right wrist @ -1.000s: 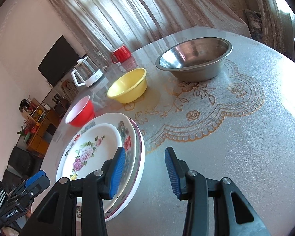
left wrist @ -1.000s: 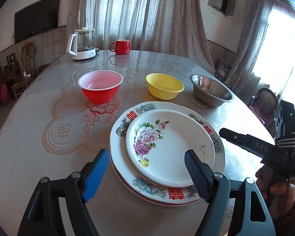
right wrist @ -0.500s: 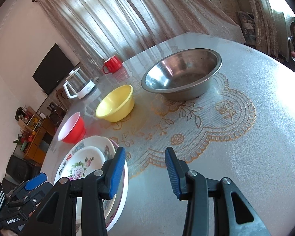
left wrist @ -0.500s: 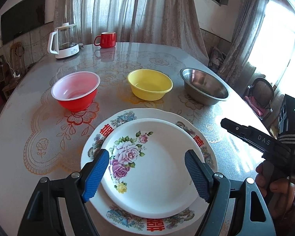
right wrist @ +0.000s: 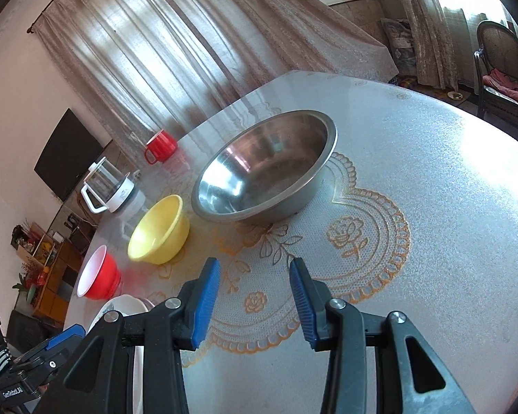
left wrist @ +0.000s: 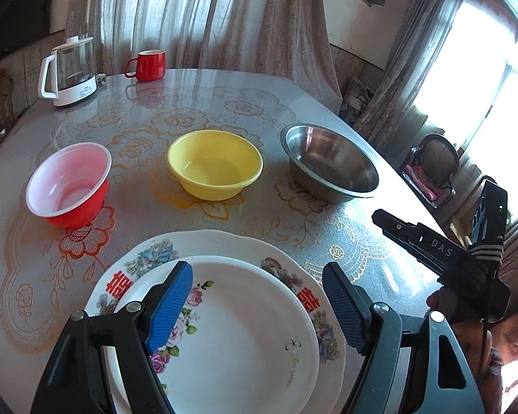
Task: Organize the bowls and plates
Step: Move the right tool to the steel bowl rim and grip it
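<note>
So the plates look sorted: small floral plate (left wrist: pixel 231 331) sits stacked on the big plate (left wrist: pixel 224 245) right under the left gripper (left wrist: pixel 257 305), jaws wide, empty. Ahead, red bowl (left wrist: pixel 69 186), yellow bowl (left wrist: pixel 216 164) and steel bowl (right wrist: pixel 266 167) stand apart, un-nested. Right gripper (right wrist: pixel 255 305) hangs wide too, facing the steel one.

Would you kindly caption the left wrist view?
Open left gripper above stacked plates, facing red, yellow and steel bowls.

Steel bowl (right wrist: pixel 264 169) — shiny metal; yellow bowl (left wrist: pixel 214 164) — glossy plastic.
</note>
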The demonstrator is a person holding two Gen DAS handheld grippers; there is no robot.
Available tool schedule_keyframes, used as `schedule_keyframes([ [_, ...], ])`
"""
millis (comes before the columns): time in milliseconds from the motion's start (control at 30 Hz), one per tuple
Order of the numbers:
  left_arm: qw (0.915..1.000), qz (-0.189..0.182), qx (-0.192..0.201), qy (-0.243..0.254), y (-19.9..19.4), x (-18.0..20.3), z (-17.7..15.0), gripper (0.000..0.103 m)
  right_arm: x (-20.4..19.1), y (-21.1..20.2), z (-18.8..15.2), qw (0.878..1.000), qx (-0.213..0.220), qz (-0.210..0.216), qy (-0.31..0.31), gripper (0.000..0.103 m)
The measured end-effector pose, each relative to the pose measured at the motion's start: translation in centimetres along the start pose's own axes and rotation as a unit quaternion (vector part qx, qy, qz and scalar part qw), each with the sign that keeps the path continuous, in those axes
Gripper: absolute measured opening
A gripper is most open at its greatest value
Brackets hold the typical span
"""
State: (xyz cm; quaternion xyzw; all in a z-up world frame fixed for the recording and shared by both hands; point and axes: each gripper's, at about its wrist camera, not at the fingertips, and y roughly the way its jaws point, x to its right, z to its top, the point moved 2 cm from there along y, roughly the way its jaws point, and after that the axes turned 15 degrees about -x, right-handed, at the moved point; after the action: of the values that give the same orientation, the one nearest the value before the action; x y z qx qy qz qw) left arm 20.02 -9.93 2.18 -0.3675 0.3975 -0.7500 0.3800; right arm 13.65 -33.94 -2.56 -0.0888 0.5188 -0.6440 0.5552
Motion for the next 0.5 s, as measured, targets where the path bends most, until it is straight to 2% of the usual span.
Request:
schedule_keyframes([
  [167,0.9999,-0.003,-0.008,0.007,1.3,0.8,1.7,0.073,1.2,0.1,1.6,1.000,0.017,-0.001,0.022,0.042],
  [400,0.9986,-0.029,-0.043,-0.006,3.7,1.3,4.0,0.048,2.8,0.5,3.4,0.998,0.038,0.000,0.049,0.042],
  [500,0.9979,-0.036,-0.053,-0.004,4.4,2.1,4.9,0.045,3.5,0.5,4.2,0.996,0.054,0.014,0.065,0.042],
])
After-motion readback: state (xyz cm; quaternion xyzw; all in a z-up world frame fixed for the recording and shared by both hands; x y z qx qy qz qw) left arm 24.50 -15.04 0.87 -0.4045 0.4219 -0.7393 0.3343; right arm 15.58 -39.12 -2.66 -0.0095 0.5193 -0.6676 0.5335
